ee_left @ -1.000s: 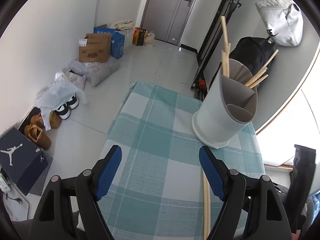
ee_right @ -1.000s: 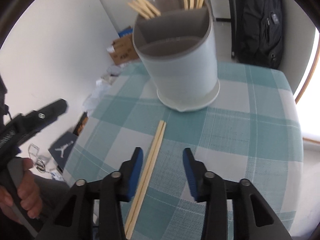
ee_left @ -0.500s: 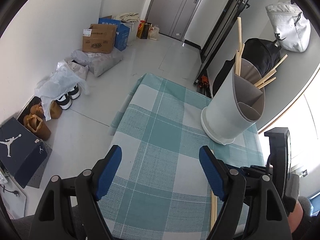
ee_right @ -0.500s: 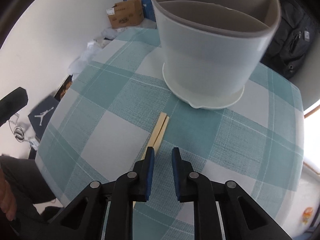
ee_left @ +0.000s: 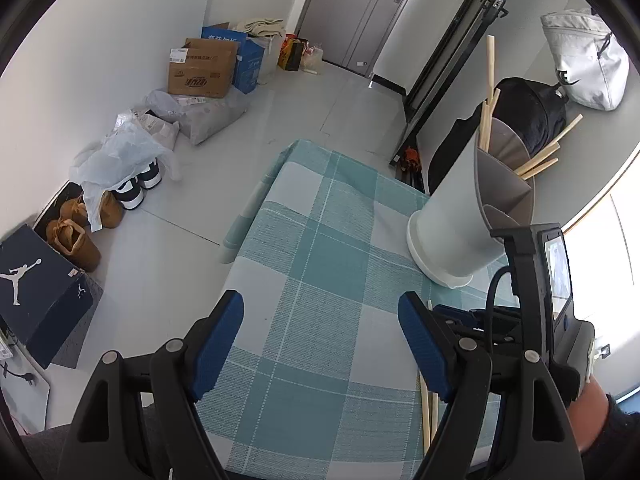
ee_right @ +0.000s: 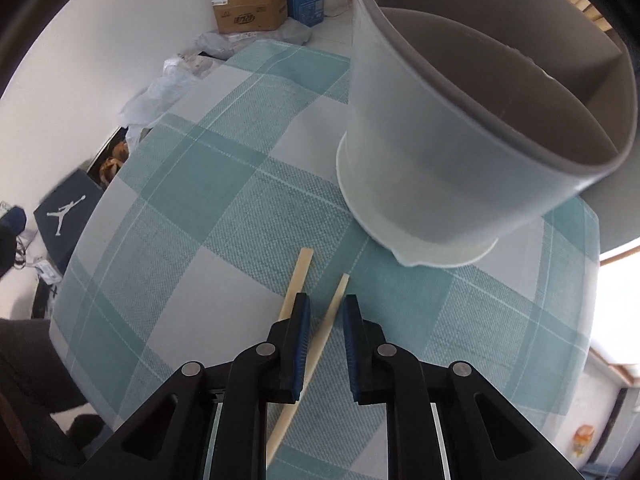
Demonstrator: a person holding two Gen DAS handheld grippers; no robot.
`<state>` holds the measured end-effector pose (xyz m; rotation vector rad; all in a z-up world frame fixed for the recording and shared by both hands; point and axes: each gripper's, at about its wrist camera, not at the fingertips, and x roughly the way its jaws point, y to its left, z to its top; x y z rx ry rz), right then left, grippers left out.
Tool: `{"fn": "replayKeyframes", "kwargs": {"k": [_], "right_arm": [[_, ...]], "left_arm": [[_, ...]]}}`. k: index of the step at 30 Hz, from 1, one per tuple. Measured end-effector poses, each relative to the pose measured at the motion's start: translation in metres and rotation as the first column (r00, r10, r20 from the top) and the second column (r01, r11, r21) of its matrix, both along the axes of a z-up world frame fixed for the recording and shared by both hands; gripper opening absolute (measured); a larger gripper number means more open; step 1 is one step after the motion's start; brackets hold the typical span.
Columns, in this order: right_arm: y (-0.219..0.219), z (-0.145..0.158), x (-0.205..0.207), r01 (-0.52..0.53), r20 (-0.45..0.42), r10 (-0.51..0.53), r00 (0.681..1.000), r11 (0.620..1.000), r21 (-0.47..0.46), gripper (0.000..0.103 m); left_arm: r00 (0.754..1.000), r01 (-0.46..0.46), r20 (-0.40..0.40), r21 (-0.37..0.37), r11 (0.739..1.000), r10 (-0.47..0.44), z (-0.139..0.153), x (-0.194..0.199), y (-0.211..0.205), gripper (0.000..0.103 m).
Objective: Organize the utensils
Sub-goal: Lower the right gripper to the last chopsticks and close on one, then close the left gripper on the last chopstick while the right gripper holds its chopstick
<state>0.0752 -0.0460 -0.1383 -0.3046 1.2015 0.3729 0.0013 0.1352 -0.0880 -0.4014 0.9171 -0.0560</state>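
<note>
Chopsticks (ee_right: 300, 276): two on cloth; right hand-held gripper (ee_right: 323, 340) closing around one; left (ee_left: 320, 344) spread.

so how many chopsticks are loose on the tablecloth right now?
2. One sits between the closing right gripper jaws; the other lies just left, outside them. More stand in the holder.

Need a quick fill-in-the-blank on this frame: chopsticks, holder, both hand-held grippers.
1. The right hand-held gripper is closing around ____ of the two chopsticks lying on the tablecloth.
2. The other chopstick lies ____ the jaws.
3. The utensil holder stands ____ on the cloth.
4. The left hand-held gripper holds ____.

Missing words: one; outside; upright; nothing
</note>
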Motion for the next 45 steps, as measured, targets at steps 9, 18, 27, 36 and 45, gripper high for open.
{"fn": "replayKeyframes", "kwargs": {"k": [9, 18, 27, 36, 45], "right_arm": [[-0.015, 0.01, 0.001, 0.031, 0.024, -0.034, 0.999, 0.995, 0.097, 0.003], [-0.074, 0.069, -0.02, 0.047, 0.172, -0.129, 0.977, 0.908, 0.415, 0.003], [-0.121, 0.095, -0.046, 0.037, 0.245, -0.222, 0.944, 0.807, 0.589, 0.003], [-0.147, 0.11, -0.081, -0.02, 0.334, -0.235, 0.913, 0.791, 0.612, 0.003], [-0.175, 0.115, -0.097, -0.033, 0.363, -0.261, 0.895, 0.77, 0.637, 0.003]], "left_arm": [[0.999, -0.009, -0.045, -0.013, 1.0, 0.008, -0.009, 0.005, 0.003, 0.076], [0.996, -0.001, -0.085, -0.014, 1.0, 0.0, -0.015, 0.015, -0.011, 0.076], [0.984, 0.079, -0.158, -0.006, 0.997, -0.078, -0.025, 0.034, -0.037, 0.076], [0.961, 0.105, -0.261, 0.039, 0.994, -0.092, -0.042, 0.055, -0.071, 0.076], [0.958, 0.146, -0.272, 0.19, 0.971, -0.091, -0.045, 0.058, -0.104, 0.068]]}}
